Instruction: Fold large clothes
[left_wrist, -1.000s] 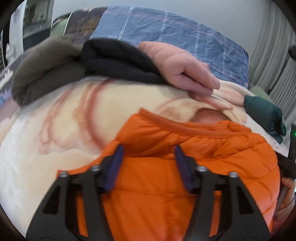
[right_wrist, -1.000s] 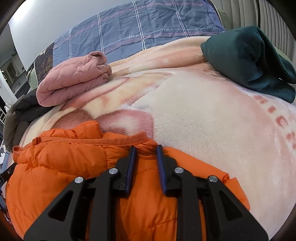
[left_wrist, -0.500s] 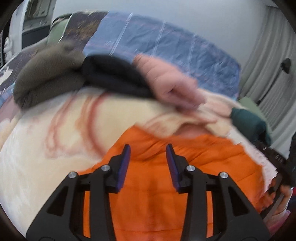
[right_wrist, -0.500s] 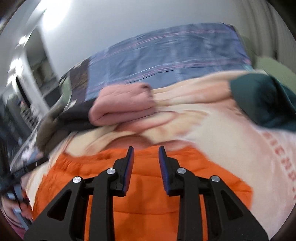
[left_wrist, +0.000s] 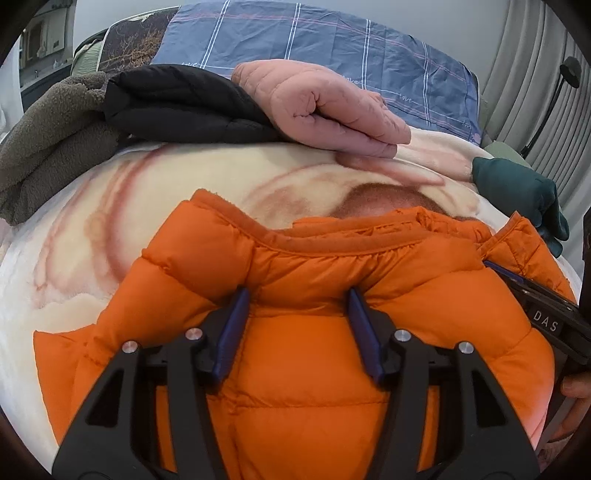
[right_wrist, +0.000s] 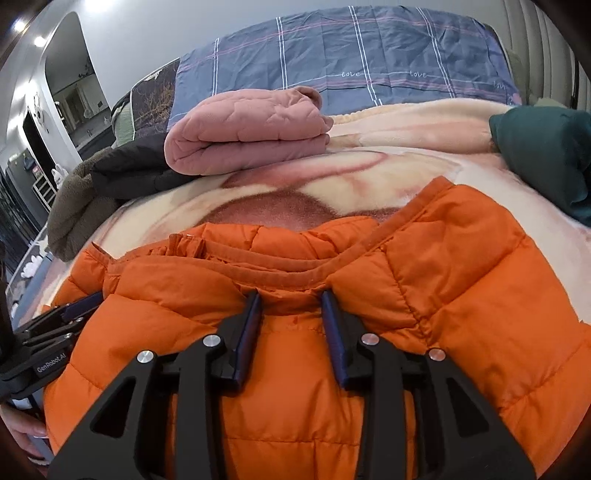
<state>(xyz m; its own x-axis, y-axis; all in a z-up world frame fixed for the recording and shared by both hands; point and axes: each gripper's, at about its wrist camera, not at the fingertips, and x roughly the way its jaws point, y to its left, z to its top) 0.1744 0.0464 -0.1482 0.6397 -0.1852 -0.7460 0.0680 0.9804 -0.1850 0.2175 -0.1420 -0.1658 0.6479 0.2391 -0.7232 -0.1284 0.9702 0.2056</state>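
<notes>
An orange puffer jacket (left_wrist: 314, 369) lies on a cream patterned blanket (left_wrist: 110, 221), folded over, its collar edge facing away. My left gripper (left_wrist: 297, 295) is open, fingers resting on the jacket just behind the collar fold. My right gripper (right_wrist: 291, 295) is also open, its fingers on the jacket (right_wrist: 443, 277) near the collar seam. Each gripper shows at the edge of the other's view: the right one in the left wrist view (left_wrist: 535, 295) and the left one in the right wrist view (right_wrist: 62, 314).
A folded pink quilted jacket (left_wrist: 325, 107) (right_wrist: 247, 133), a black jacket (left_wrist: 184, 103) and a brown fleece (left_wrist: 48, 140) lie at the far side. A dark green garment (right_wrist: 546, 155) (left_wrist: 517, 192) lies at right. A blue plaid pillow (right_wrist: 369, 62) is behind.
Both grippers lifted and swung with the jacket half a second ago, then came down. The jacket now lies folded closer to me. Both jaws are wider than half a second ago.
</notes>
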